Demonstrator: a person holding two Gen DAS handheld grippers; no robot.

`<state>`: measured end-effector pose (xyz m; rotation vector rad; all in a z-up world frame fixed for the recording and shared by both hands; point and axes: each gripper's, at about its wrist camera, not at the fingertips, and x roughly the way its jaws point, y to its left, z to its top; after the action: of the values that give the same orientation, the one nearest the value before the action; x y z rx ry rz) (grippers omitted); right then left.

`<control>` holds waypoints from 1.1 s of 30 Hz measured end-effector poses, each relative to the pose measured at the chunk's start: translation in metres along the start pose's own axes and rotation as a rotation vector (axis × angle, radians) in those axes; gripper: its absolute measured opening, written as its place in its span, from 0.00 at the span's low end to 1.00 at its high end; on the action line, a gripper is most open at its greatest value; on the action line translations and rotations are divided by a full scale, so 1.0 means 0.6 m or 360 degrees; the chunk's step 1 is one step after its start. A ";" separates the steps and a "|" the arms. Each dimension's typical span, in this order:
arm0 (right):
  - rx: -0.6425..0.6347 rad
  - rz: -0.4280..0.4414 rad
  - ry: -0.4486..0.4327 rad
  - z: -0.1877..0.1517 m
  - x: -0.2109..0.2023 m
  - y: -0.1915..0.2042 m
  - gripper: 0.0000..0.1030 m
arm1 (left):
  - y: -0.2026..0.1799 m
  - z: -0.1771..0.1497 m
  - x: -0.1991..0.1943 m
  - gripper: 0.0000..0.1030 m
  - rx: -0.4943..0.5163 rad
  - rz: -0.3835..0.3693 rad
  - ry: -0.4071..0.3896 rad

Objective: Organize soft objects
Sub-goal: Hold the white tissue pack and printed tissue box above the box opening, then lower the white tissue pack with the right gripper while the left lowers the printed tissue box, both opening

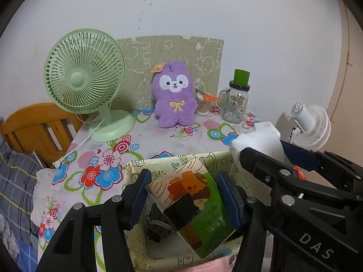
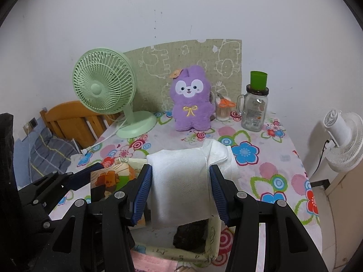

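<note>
My left gripper (image 1: 184,181) is shut on a soft green and orange printed pack (image 1: 192,204), held tilted over a cream patterned storage box (image 1: 136,165). A dark grey bundle (image 1: 156,224) lies inside the box. My right gripper (image 2: 180,170) is shut on a white soft pack (image 2: 181,181), held above the same box (image 2: 213,238), where a dark lump (image 2: 190,235) sits on the bottom. In the left wrist view the right gripper (image 1: 272,149) shows at the right with the white pack (image 1: 258,140). A purple plush bunny (image 1: 173,97) (image 2: 191,99) stands upright at the back of the table.
On the flowered tablecloth (image 1: 145,140) stand a green desk fan (image 1: 84,77) at back left, a glass jar with a green cup on top (image 1: 236,104) at back right, and a swab cup with orange scissors (image 1: 204,104). A white fan (image 2: 342,140) stands off the table's right, a wooden headboard (image 1: 34,127) to its left.
</note>
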<state>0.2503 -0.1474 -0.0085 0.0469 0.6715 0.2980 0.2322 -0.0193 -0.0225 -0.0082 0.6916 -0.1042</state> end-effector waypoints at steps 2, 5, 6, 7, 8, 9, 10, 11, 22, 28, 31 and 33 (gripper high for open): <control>-0.0006 -0.0002 -0.0002 0.002 0.006 0.000 0.53 | 0.000 0.001 0.011 0.62 -0.0004 -0.0001 0.0019; -0.0003 0.0004 -0.0001 0.005 0.016 -0.002 0.53 | -0.002 0.001 0.027 0.62 0.0008 -0.0003 0.0052; -0.0004 0.0004 0.0002 0.005 0.019 -0.003 0.53 | -0.004 0.000 0.032 0.62 0.0016 -0.0006 0.0064; -0.0005 0.0005 0.0007 0.005 0.023 -0.003 0.53 | -0.004 -0.001 0.035 0.62 0.0022 -0.0008 0.0073; -0.0004 0.0006 0.0011 0.005 0.027 -0.004 0.53 | -0.005 -0.002 0.037 0.62 0.0026 -0.0007 0.0080; -0.0005 0.0008 0.0019 0.006 0.032 -0.004 0.53 | -0.004 -0.002 0.040 0.62 0.0025 -0.0007 0.0085; -0.0005 0.0010 0.0027 0.006 0.037 -0.005 0.53 | -0.003 -0.002 0.042 0.64 0.0028 -0.0008 0.0092; -0.0003 0.0012 0.0032 0.005 0.040 -0.004 0.53 | -0.003 -0.003 0.045 0.65 0.0031 -0.0007 0.0100; 0.0012 0.0068 0.0100 0.005 0.086 0.000 0.53 | 0.011 -0.006 0.063 0.85 0.0020 0.0033 0.0140; -0.0022 0.0082 0.0150 0.006 0.110 0.012 0.62 | 0.018 -0.011 0.064 0.87 0.0019 0.0062 0.0149; -0.0015 0.0058 0.0128 0.003 0.112 0.015 0.80 | 0.019 -0.014 0.065 0.88 0.0030 0.0068 0.0160; -0.0027 0.0054 0.0121 0.002 0.111 0.017 0.82 | 0.020 -0.016 0.065 0.88 0.0030 0.0068 0.0162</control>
<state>0.2980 -0.1182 -0.0465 0.0310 0.7442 0.3390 0.2568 -0.0110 -0.0553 0.0304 0.7922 -0.0705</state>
